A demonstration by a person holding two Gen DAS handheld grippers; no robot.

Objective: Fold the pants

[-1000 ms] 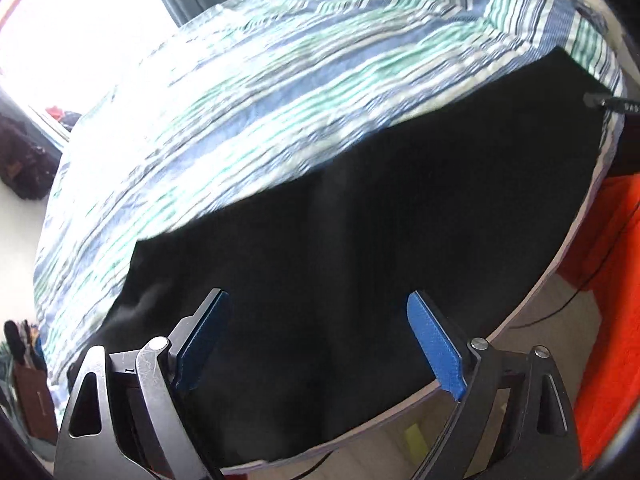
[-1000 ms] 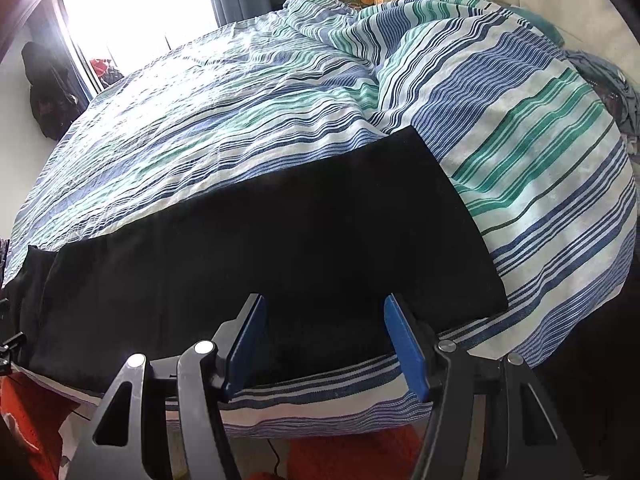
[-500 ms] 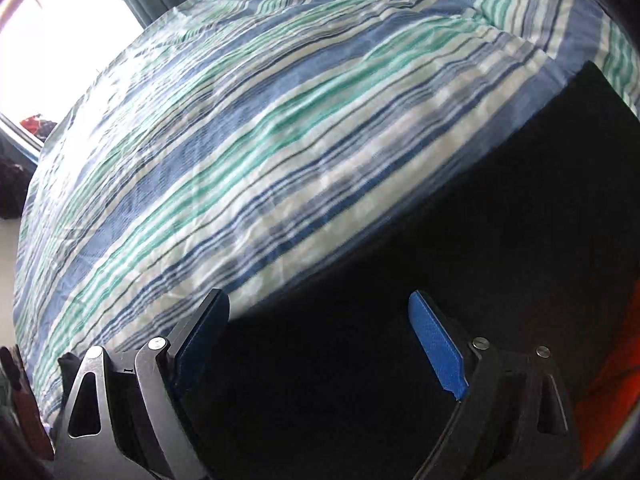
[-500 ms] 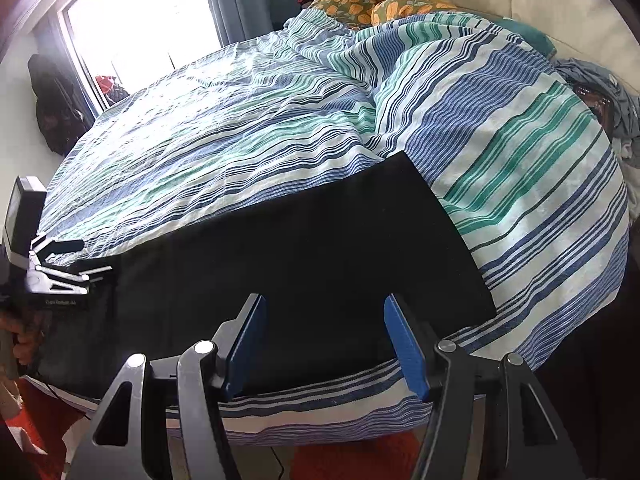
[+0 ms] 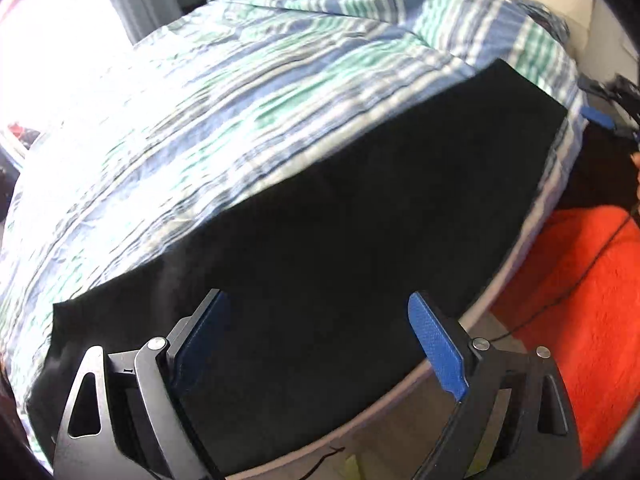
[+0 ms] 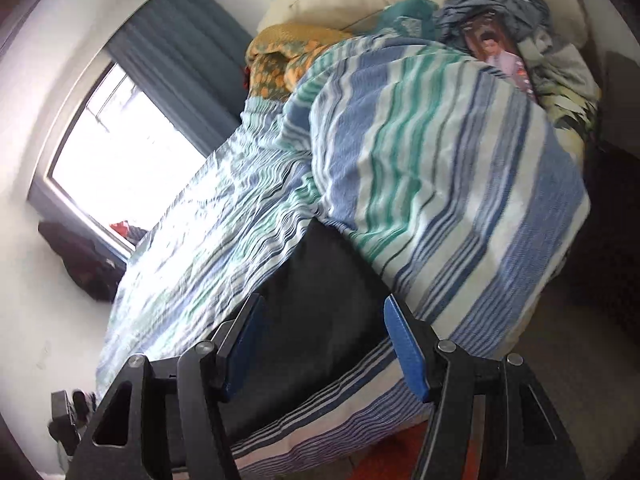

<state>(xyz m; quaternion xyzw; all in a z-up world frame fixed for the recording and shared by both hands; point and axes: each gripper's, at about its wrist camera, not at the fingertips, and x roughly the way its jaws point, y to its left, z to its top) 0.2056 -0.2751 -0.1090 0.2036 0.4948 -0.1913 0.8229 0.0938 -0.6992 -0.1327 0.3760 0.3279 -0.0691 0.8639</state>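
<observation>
Black pants [image 5: 340, 232] lie flat in a long strip along the near edge of a bed with a blue, green and white striped cover [image 5: 200, 120]. My left gripper [image 5: 320, 328] is open and empty, hovering above the pants near one end. My right gripper [image 6: 320, 332] is open and empty above the other end of the pants [image 6: 320, 300], close to the bed edge. A blue pad of the right gripper [image 5: 598, 116] shows at the far right of the left wrist view.
The striped cover [image 6: 420, 184] bulges up beside the pants. Pillows and crumpled clothes [image 6: 500, 32] lie at the head of the bed. An orange rug [image 5: 580, 300] covers the floor by the bed. A bright window [image 6: 120, 152] with curtains is on the far side.
The left gripper has pulled back and now sees the whole pants again. The right gripper has swung right and tilted, now close over the pants' right end. Both stay open.
</observation>
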